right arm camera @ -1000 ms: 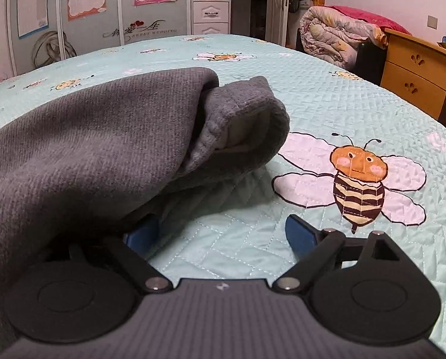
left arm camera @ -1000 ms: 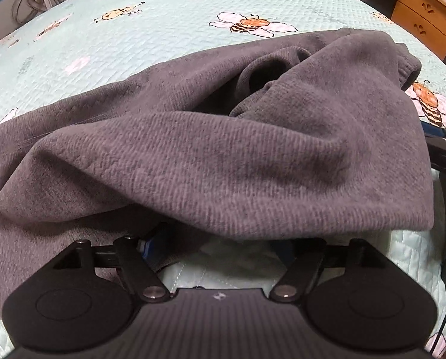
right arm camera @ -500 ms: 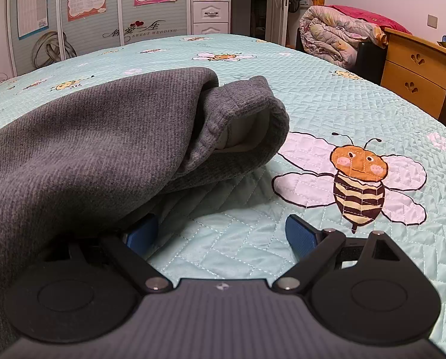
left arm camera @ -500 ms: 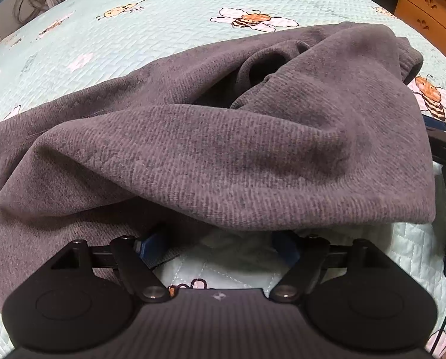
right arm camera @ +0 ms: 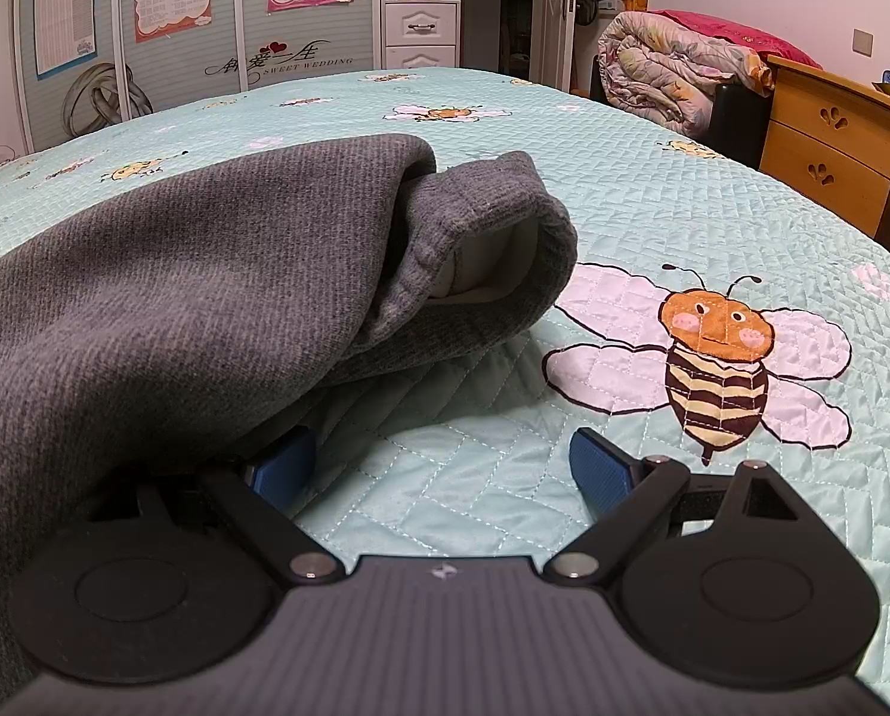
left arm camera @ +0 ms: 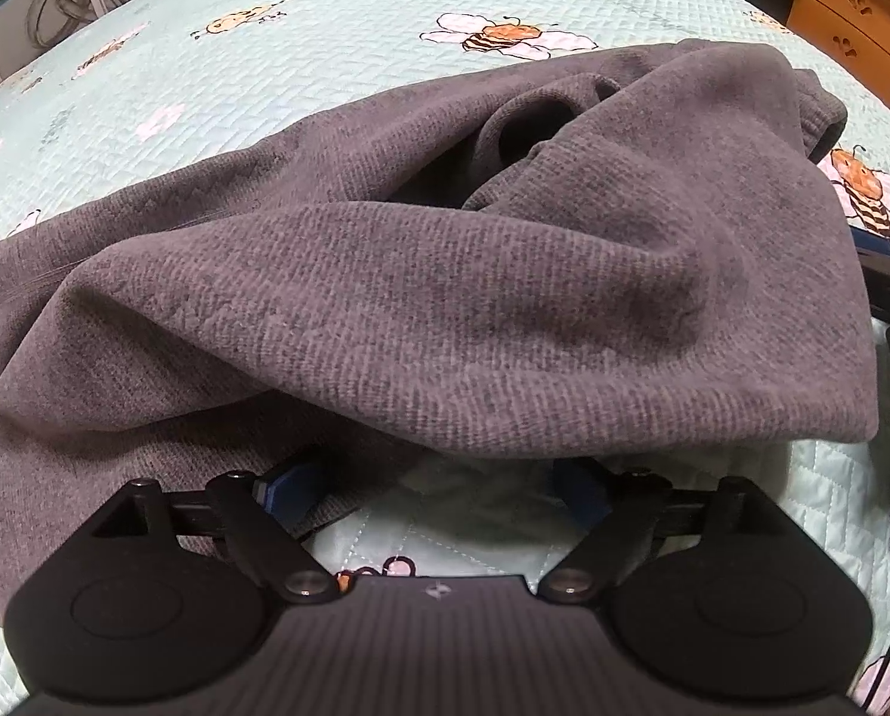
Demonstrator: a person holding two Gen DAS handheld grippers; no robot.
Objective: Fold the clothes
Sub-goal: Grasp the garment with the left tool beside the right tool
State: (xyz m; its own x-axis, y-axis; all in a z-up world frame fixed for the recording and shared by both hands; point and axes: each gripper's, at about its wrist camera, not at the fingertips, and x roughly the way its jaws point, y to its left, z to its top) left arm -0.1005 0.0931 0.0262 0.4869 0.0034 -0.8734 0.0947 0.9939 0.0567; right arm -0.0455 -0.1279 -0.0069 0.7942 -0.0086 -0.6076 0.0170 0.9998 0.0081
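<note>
Both tongs, left (left arm camera: 439,486) having just spread, right (right arm camera: 439,468), gape empty; sweater (left arm camera: 445,274) heaped on bed (right arm camera: 624,191), toward 12 o'clock. Bunched folds may crease if pressed flat unsmoothed.

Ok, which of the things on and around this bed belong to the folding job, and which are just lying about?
Job:
- grey garment, heaped on the bedspread
- left gripper, jaws just opening, nothing pinched between them
- right gripper, open, garment edge draped over its left finger

Lying about:
- rolled quilt
- wooden drawers
- white drawers
</note>
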